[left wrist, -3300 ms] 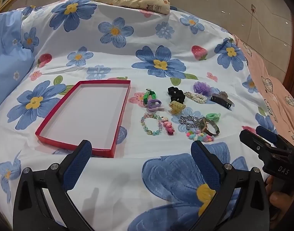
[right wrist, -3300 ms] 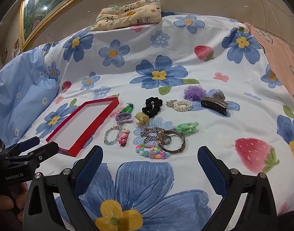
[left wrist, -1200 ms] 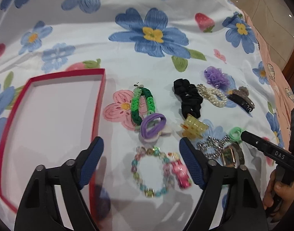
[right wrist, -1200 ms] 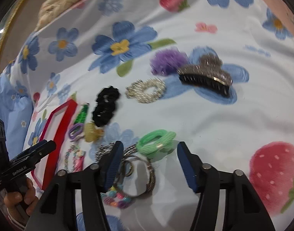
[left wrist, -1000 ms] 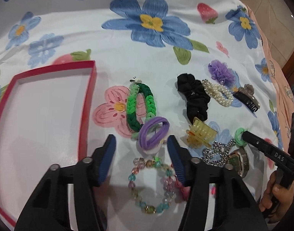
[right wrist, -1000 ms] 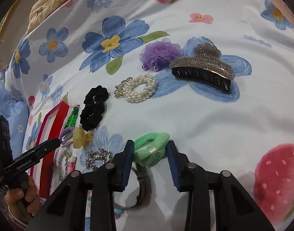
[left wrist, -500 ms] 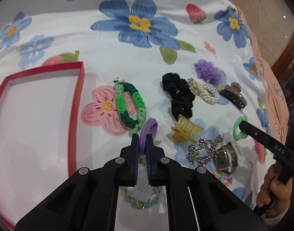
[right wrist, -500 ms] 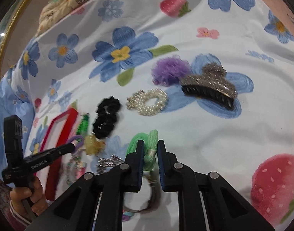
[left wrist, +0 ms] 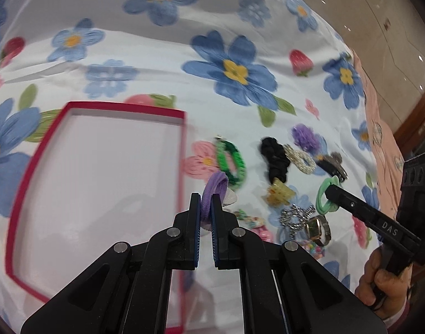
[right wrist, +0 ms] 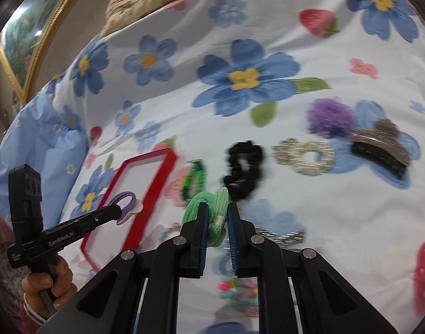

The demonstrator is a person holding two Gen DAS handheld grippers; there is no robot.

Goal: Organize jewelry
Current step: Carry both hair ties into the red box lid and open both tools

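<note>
Both claws (left wrist: 204, 203) (right wrist: 215, 214) clamped, angled downward

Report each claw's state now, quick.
Left claw: closed on the purple hair tie, lifted off the bedspread.
Right claw: closed on the green hair tie, also lifted.

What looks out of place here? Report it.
Nothing looks damaged or spilled. The red tray holds nothing yet; both claws are shut on hair ties, purple in the left, green in the right.

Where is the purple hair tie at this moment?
The purple hair tie is pinched in the left hand-held gripper, at centre of the left wrist view, between the red tray and the green braided bracelet.
</note>
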